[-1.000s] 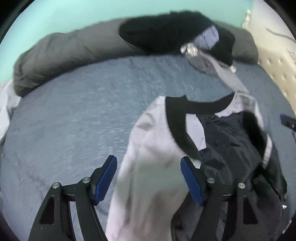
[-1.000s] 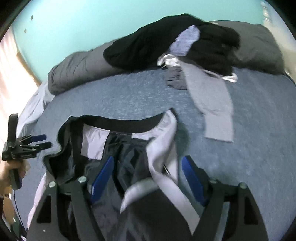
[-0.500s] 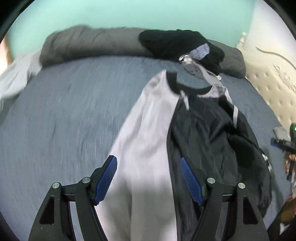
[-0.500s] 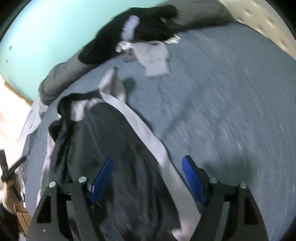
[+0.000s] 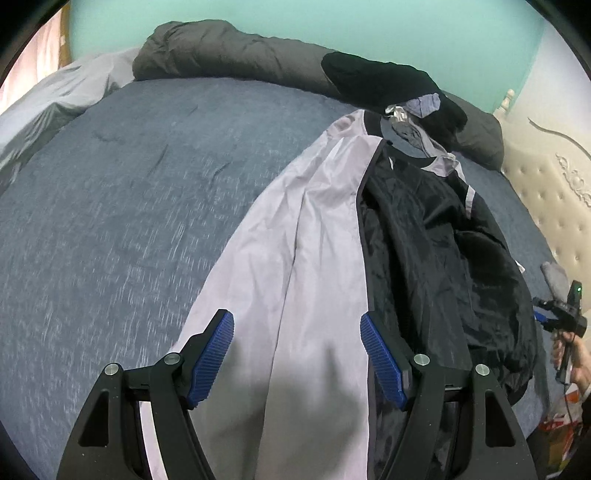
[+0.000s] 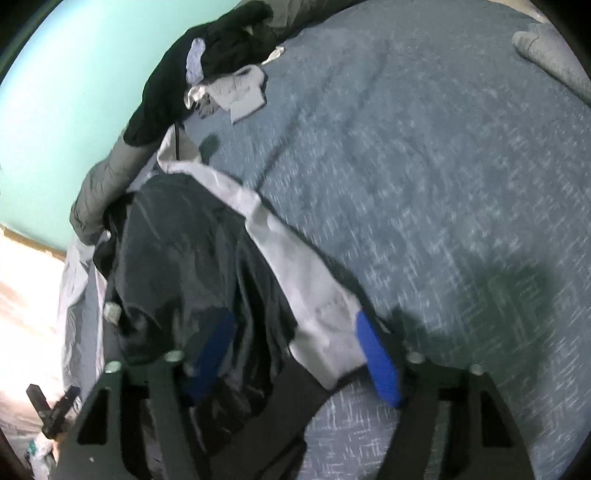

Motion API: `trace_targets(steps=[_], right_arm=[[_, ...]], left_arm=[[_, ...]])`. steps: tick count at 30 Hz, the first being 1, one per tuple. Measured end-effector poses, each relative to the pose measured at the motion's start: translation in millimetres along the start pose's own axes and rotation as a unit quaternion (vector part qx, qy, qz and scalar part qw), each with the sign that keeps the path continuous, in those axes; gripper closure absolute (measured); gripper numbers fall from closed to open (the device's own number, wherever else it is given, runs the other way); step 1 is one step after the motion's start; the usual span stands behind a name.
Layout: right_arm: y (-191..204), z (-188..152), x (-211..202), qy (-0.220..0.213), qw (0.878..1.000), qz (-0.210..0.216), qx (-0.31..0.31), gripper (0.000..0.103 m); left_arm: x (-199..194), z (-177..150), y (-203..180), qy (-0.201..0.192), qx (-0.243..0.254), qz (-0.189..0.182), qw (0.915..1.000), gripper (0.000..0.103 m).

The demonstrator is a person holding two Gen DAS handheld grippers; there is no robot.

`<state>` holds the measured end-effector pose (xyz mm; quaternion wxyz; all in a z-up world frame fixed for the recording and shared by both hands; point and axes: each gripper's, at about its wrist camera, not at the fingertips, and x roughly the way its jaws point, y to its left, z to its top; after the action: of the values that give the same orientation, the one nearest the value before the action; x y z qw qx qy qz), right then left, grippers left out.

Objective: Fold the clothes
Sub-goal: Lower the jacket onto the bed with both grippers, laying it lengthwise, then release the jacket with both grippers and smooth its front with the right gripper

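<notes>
Jacket [image 5: 317, 236] now stretched flat on bed [image 5: 129, 206] vs before; both hand-held grippers wide open, empty.

We see a bed [image 5: 110, 221] under a blue-grey heathered cover, with a long grey bolster [image 5: 229, 51] along its far edge against a turquoise wall [image 5: 295, 18]. A cream tufted headboard [image 5: 554, 192] stands at one side, and pale grey bedding [image 5: 55, 96] bunches at the other.
</notes>
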<state>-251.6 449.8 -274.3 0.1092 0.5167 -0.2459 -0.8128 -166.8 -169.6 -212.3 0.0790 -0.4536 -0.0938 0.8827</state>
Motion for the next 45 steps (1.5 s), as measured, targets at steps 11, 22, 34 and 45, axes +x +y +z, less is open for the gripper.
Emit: trace_targets(steps=[11,22,34,45], right_arm=[[14,-15,-25,-0.053,0.998,-0.02,-0.039,0.095],[80,-14,-87,-0.095,0.986,0.013,-0.136,0.099],[218,-44,-103,-0.082,0.95,0.097,-0.286,0.101],[59,-10,-67,-0.052,0.995,-0.05,-0.069,0.057]], left_arm=[[-14,-21,5,0.006,-0.001,0.005,1.0,0.028],[-25,-17,-11,-0.002,0.018,-0.002,0.9998,0.028],[-42,-14,-14,-0.016,0.017,-0.013,0.9996,0.028],[-36,-19,-1,-0.005,0.012,-0.009,0.9999,0.028]])
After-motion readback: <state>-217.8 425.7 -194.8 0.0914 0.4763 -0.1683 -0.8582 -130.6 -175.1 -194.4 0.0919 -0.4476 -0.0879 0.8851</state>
